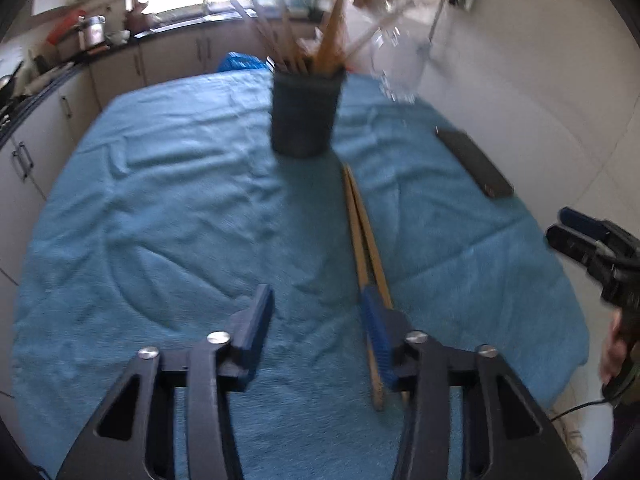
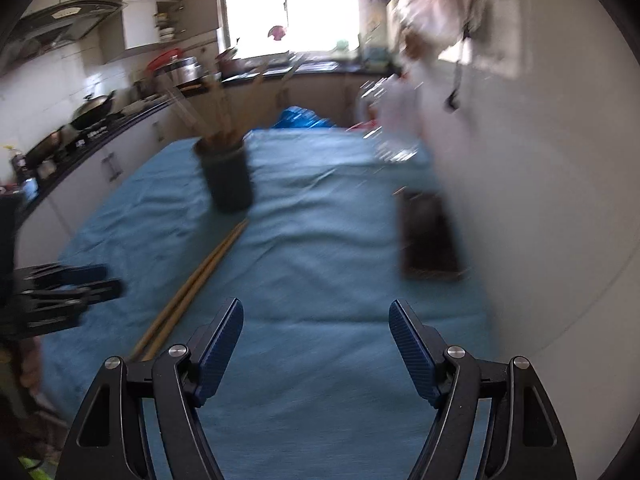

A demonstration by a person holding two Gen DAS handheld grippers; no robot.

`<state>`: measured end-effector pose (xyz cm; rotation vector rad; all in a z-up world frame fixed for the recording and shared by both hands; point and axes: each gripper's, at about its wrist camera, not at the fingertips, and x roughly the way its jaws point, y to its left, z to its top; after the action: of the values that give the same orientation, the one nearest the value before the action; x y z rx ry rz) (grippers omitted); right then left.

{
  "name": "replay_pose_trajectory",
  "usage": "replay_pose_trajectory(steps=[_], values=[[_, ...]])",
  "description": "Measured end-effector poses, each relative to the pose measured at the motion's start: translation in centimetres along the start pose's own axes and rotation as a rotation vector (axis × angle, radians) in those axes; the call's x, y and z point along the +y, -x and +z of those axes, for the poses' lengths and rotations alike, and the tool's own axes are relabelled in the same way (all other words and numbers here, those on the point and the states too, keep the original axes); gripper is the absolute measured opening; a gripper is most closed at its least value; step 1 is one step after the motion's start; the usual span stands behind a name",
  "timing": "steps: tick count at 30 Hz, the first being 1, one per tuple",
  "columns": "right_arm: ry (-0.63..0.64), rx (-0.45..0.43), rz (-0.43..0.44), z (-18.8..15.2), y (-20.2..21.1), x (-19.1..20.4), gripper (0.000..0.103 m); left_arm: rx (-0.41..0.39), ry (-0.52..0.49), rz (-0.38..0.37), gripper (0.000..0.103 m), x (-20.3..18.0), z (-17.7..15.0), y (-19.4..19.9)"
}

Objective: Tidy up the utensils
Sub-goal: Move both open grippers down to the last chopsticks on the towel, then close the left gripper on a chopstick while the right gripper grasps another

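Observation:
A pair of wooden chopsticks (image 1: 366, 236) lies on the blue towel (image 1: 168, 208), pointing at a dark cup (image 1: 305, 112) that holds several more sticks. My left gripper (image 1: 316, 320) is open just above the towel, and its right finger (image 1: 378, 328) is over the near end of the chopsticks. My right gripper (image 2: 316, 336) is open and empty above the towel (image 2: 320, 240), to the right of the chopsticks (image 2: 200, 276). The cup (image 2: 228, 176) stands further back. The right gripper also shows at the right edge of the left wrist view (image 1: 576, 236), and the left gripper at the left edge of the right wrist view (image 2: 92, 280).
A dark phone (image 1: 476, 162) lies on the towel near the wall, also in the right wrist view (image 2: 430, 236). A clear glass object (image 1: 396, 68) stands at the back right. Kitchen counters with pots (image 2: 92, 112) run along the left. A white wall (image 2: 540, 200) borders the right.

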<state>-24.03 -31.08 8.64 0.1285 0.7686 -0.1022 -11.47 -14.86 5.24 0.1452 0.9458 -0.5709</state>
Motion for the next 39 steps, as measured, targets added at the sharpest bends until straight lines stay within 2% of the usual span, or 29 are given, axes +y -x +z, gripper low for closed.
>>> replay_pose_trajectory(steps=[5,9,12,13,15,18,22,25,27,28,30,31,32,35,39], values=[[-0.015,0.042,0.094,-1.7,-2.9,2.1,0.08,0.059,-0.061,-0.018,0.026,-2.0,-0.1,-2.7],[-0.015,0.055,0.136,-2.2,-3.9,3.4,0.08,0.097,-0.092,-0.01,0.023,-3.1,-0.3,-4.4],[-0.01,0.066,0.157,-2.3,-4.4,4.2,0.08,0.085,-0.097,0.024,0.011,-3.3,-0.1,-4.6],[-0.005,0.072,0.161,-2.2,-4.7,4.6,0.08,0.089,-0.082,0.025,0.007,-3.0,0.0,-4.6],[0.008,0.085,0.168,-2.3,-5.0,5.2,0.08,0.098,-0.031,0.014,0.007,-2.1,0.2,-4.6],[0.041,0.111,0.19,-2.4,-5.8,6.7,0.074,0.103,0.043,0.021,0.007,-0.4,-0.1,-4.1],[0.097,0.145,0.212,-2.5,-6.9,9.0,0.065,0.111,0.144,-0.022,0.007,1.8,-1.1,-3.0],[0.132,0.177,0.209,-2.5,-8.2,10.9,0.062,0.112,0.181,-0.042,0.007,2.4,-1.7,-2.5],[0.155,0.201,0.195,-2.6,-9.1,11.9,0.057,0.106,0.19,-0.048,0.007,2.4,-1.8,-2.4],[0.176,0.188,0.166,-2.5,-9.3,12.5,0.051,0.105,0.195,-0.05,0.007,2.4,-1.9,-2.3],[0.193,0.194,0.135,-2.3,-9.5,13.0,0.033,0.105,0.205,-0.052,0.007,2.4,-1.8,-2.4],[0.191,0.199,0.134,-2.2,-9.5,12.9,0.021,0.105,0.212,-0.055,0.007,2.5,-1.9,-2.4],[0.184,0.205,0.128,-2.1,-9.6,12.7,0.015,0.105,0.223,-0.061,0.007,2.6,-2.0,-2.3],[0.165,0.223,0.117,-2.2,-9.3,11.8,0.008,0.117,0.248,-0.086,0.007,2.9,-2.4,-2.0],[0.181,0.241,0.078,-3.3,-7.6,10.3,0.008,0.159,0.259,-0.124,0.007,2.9,-3.3,-1.4]])
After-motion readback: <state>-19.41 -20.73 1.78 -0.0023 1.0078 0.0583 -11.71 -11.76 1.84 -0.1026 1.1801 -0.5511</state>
